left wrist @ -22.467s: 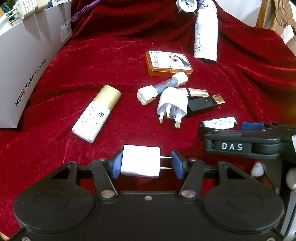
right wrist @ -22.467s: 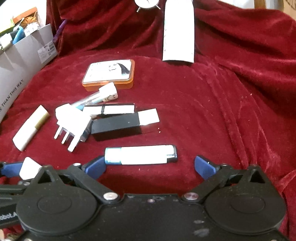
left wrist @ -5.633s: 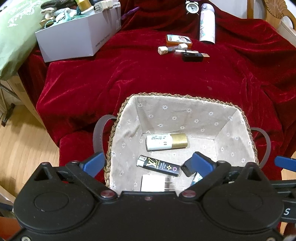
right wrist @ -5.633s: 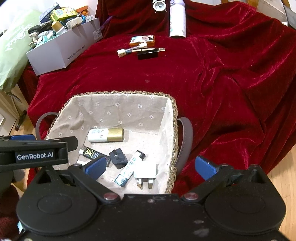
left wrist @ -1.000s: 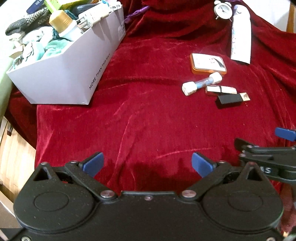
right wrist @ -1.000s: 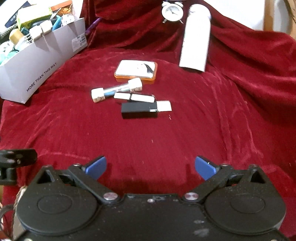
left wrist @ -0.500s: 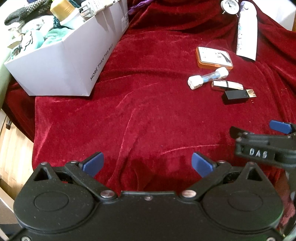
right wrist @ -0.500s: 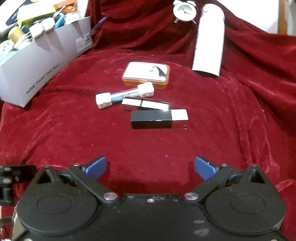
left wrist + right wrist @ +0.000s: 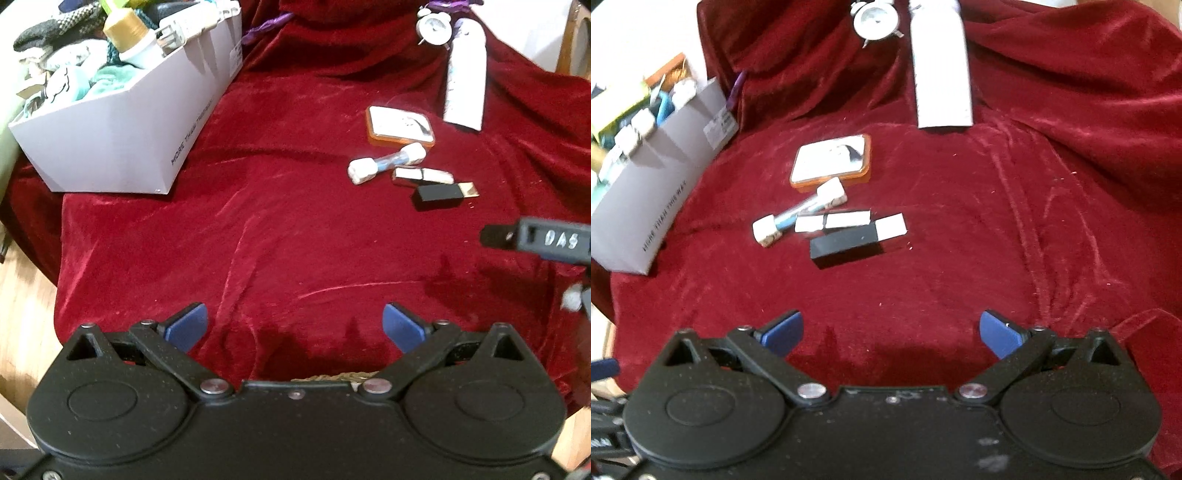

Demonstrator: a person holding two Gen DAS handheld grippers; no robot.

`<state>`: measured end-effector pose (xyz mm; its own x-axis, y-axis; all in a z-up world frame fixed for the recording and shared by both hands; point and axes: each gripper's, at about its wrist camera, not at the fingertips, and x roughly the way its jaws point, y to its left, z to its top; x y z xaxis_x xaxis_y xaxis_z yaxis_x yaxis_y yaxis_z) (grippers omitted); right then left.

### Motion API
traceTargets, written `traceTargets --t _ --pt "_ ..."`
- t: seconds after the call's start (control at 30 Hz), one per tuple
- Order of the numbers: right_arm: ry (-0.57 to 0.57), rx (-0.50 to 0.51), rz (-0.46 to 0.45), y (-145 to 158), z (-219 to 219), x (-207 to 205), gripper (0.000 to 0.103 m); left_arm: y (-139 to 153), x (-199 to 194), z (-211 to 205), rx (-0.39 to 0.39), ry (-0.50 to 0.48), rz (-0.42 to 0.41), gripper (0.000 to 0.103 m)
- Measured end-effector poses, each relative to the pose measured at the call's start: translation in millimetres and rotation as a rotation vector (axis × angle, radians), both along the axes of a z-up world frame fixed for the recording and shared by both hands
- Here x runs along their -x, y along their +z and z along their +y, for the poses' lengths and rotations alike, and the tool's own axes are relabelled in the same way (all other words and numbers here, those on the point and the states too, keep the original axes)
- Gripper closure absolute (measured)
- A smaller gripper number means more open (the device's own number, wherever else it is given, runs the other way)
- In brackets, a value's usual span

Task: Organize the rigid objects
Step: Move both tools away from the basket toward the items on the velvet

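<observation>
On the red velvet cloth lie a black lipstick box with a gold end, a silver lipstick tube, a small blue tube with white caps and an orange-rimmed tin. My left gripper is open and empty, well short of them. My right gripper is open and empty, facing the black box from the near side. Its body shows at the right edge of the left wrist view.
A white box full of clutter stands at the left. A white bottle lies at the back beside a small alarm clock. A woven basket rim peeks below the left gripper.
Both grippers have moved forward over the cloth toward the small items, which look larger now. Both stay open and empty.
</observation>
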<state>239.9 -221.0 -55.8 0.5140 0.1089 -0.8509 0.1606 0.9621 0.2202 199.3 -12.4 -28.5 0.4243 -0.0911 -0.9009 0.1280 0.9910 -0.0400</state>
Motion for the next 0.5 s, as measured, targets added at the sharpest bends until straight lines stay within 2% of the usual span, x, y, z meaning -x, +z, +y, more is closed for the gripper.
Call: traceTargets --t 0.3,0.5 --pt "-0.071 0.019 -0.089 57.4 -35.6 8.0 0.000 12.8 16.2 -7.9 0.052 -0.054 -0.046 0.005" --pt "-0.066 0.112 -0.201 94.2 -37.3 12.9 0.000 17.9 17.7 -5.8 0.070 -0.031 -0.070 0.005"
